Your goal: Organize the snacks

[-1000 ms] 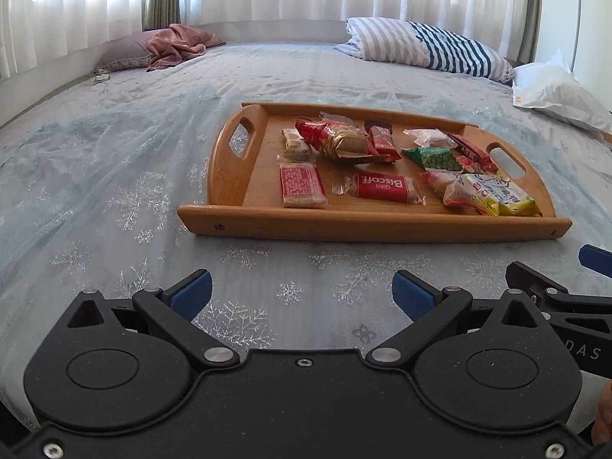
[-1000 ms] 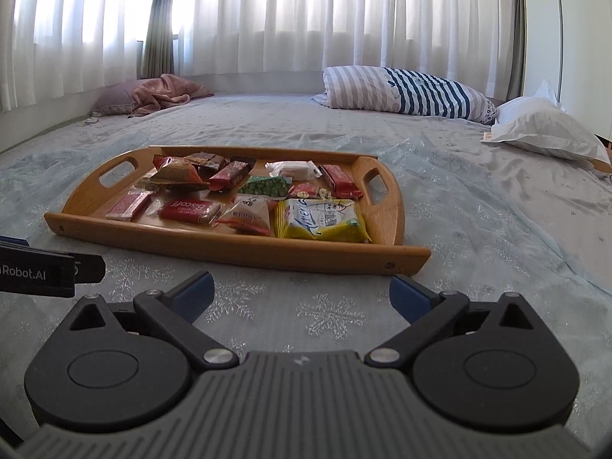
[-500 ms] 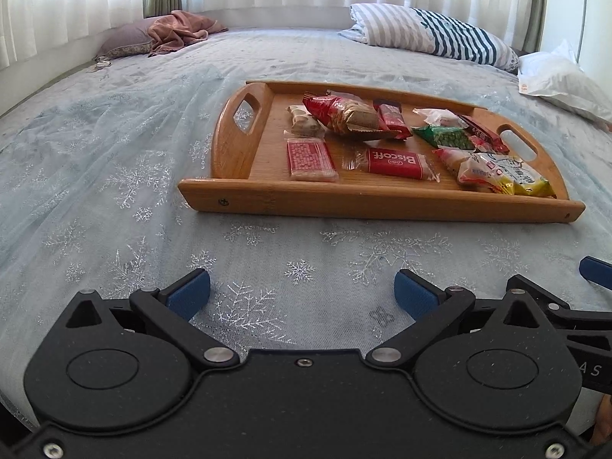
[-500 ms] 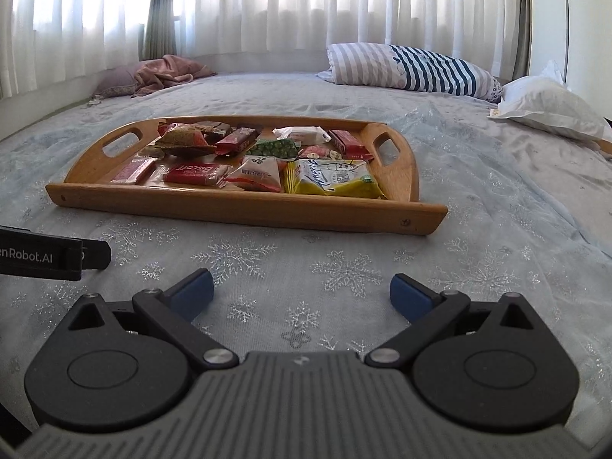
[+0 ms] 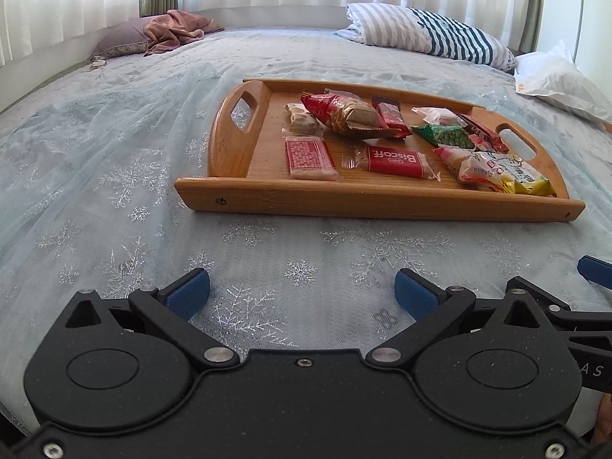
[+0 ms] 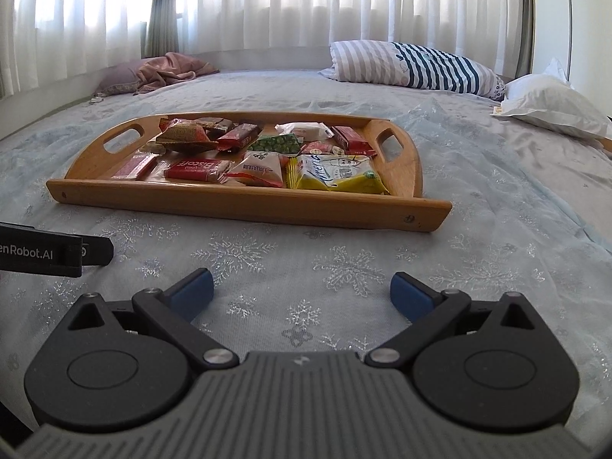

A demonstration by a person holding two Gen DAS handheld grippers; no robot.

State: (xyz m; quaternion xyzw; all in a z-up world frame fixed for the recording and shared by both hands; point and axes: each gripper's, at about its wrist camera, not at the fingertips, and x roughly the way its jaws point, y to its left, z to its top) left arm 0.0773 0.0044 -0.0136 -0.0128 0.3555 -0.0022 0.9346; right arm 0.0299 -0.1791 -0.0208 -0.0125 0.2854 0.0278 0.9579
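Snacks all sit in the tray point(image 5: 244, 201) on the bed point(image 5: 95, 176), none loose on the cover as far as I can see. Mixed pile: Biscoff point(image 5: 396, 160) and a pink pack point(image 5: 310, 157) near the front rail, a yellow bag point(image 6: 338, 174) at the right end, a green pack point(image 5: 445, 135) and red wrappers behind, partly overlapping. Left gripper point(image 5: 302, 292) and right gripper point(image 6: 300, 290) both hover low over the cover, jaws spread wide, nothing between them. Tray lies straight ahead of both, past the front rail, well apart from the fingertips; its long axis runs crosswise to the fingers. Left gripper faces the pink-pack/Biscoff end, right one faces the yellow-bag end, so each is nearer its own half. Biscoff lies lengthwise along the rail, so the jaws would have to turn to span its narrow width. Scene fits either snacks gathered but unsorted, or tidying done; can't tell which.
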